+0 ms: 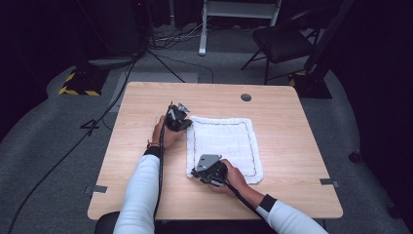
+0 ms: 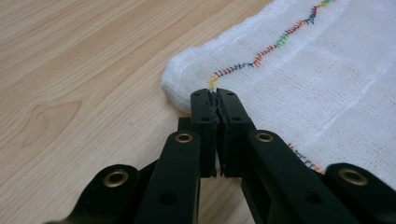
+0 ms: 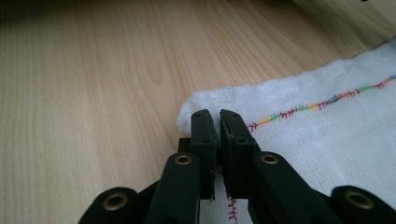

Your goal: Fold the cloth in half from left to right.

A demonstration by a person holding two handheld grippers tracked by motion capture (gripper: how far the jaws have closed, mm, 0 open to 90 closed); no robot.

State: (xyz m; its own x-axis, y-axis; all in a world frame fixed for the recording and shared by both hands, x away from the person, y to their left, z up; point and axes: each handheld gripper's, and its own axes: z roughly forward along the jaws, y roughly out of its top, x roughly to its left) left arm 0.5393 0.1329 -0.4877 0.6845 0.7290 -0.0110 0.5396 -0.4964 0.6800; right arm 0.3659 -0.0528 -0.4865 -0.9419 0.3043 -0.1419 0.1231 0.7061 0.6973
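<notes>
Pinching the white cloth [image 1: 224,146] on the table [image 1: 282,117]: left gripper [image 2: 215,100] clamps its far-left corner, right gripper [image 3: 214,121] nearly closed on its near-left corner; cloth extends rightward.

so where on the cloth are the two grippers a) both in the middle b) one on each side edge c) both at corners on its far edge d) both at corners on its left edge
D: in the high view the left gripper sits at the far-left corner of the cloth and the right gripper at the near-left corner.
</notes>
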